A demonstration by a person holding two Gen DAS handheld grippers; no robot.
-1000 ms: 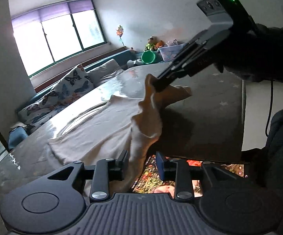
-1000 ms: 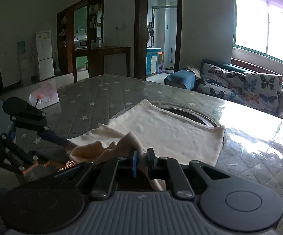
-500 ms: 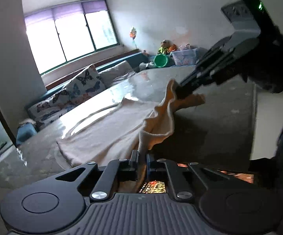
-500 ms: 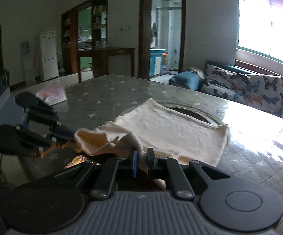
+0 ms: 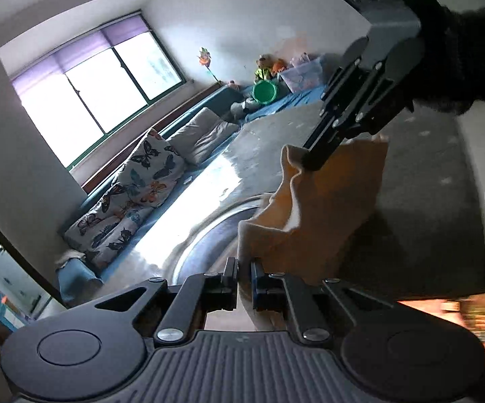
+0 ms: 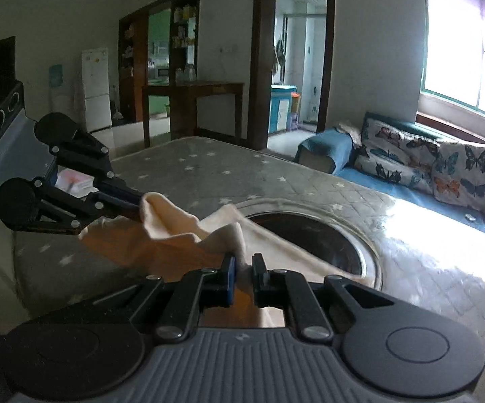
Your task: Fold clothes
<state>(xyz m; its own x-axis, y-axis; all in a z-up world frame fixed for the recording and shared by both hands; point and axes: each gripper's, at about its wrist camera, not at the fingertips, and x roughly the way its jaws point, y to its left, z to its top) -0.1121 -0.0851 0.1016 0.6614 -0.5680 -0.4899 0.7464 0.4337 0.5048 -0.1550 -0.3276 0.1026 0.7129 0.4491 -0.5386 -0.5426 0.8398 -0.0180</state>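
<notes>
A cream cloth (image 5: 313, 215) hangs lifted between my two grippers above the grey star-patterned table (image 6: 208, 171). My left gripper (image 5: 244, 270) is shut on one edge of the cloth. My right gripper (image 6: 243, 268) is shut on another part of the cloth (image 6: 182, 231). In the left wrist view the right gripper (image 5: 313, 161) pinches the cloth's upper corner. In the right wrist view the left gripper (image 6: 134, 206) grips the cloth's far corner. The cloth's lower part trails toward the table.
A round metal-rimmed recess (image 6: 326, 235) sits in the tabletop under the cloth. A sofa with butterfly cushions (image 6: 427, 164) runs along the window wall. A patterned object (image 5: 471, 322) lies below the table's near edge.
Both grippers have risen and lifted the cloth off the table. It lay spread flat before; now it hangs bunched between them, uncovering the round recess.
</notes>
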